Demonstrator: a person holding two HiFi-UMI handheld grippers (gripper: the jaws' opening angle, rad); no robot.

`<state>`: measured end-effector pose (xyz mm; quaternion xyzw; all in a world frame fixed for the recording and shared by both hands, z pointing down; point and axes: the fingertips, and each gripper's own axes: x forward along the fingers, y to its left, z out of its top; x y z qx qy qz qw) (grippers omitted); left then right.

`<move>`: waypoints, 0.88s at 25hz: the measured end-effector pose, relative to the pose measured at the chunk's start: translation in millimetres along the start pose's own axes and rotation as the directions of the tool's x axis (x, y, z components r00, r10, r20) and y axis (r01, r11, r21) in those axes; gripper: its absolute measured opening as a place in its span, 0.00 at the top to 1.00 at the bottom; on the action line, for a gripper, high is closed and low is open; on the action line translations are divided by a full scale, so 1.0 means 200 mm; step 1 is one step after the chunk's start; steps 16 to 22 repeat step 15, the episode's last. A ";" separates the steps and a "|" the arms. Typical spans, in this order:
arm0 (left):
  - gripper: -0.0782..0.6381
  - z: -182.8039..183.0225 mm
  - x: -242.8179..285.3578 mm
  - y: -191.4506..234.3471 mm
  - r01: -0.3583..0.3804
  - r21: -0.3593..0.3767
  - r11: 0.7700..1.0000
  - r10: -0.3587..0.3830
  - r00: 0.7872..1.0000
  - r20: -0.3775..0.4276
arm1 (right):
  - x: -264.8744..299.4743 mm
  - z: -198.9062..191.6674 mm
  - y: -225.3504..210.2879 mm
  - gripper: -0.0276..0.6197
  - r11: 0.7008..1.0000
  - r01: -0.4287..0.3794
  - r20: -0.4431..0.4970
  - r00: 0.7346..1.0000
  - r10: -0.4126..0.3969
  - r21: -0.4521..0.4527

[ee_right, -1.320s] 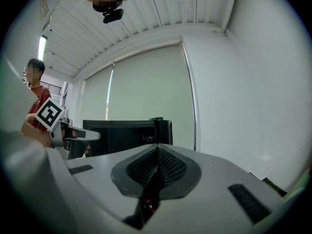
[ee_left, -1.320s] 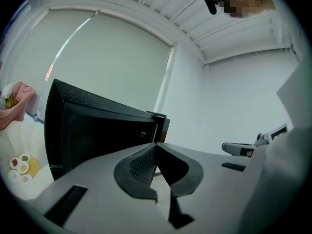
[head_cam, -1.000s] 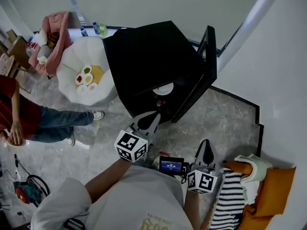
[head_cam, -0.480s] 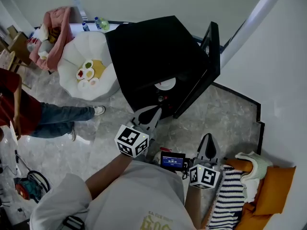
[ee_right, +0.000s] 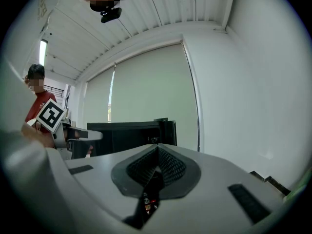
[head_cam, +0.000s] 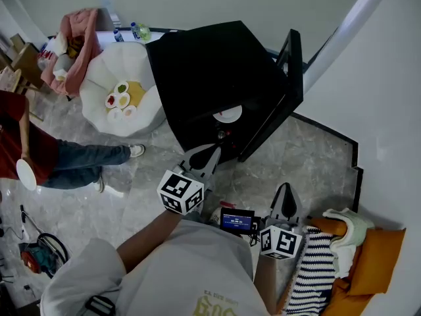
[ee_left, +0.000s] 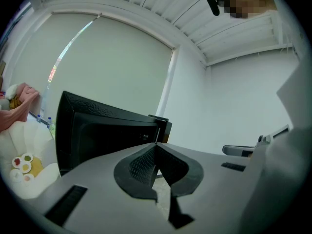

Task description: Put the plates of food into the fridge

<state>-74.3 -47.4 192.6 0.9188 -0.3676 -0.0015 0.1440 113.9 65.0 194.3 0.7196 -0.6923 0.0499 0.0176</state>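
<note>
The black fridge (head_cam: 217, 71) stands in the middle of the floor with its door (head_cam: 291, 78) swung open to the right. One white plate (head_cam: 228, 114) lies inside it. Several small plates of food (head_cam: 120, 101) sit on the white round seat (head_cam: 141, 127) to the fridge's left, also the plates of food (ee_left: 22, 163) low in the left gripper view. My left gripper (head_cam: 210, 155) points at the fridge's open front, shut and empty. My right gripper (head_cam: 285, 195) is lower right, shut on nothing. The fridge (ee_right: 129, 133) shows ahead of its jaws.
A person in a red shirt (head_cam: 20, 143) stands at the left, holding a white plate (head_cam: 26, 174). Pink cloth (head_cam: 72, 45) and bottles (head_cam: 135, 31) lie behind the white seat. An orange cushion (head_cam: 375, 262) and striped cloth (head_cam: 316, 275) lie at lower right. Cables (head_cam: 39, 252) are at lower left.
My view has shifted slightly. Both grippers have barely moved and stay shut. The person at the left has raised the white plate.
</note>
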 end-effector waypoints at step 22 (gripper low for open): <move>0.88 -0.04 -0.02 0.01 -0.011 -0.023 1.000 0.010 1.000 -0.018 | 0.00 -0.01 0.01 0.95 1.000 -0.001 -0.002 1.000 0.001 0.009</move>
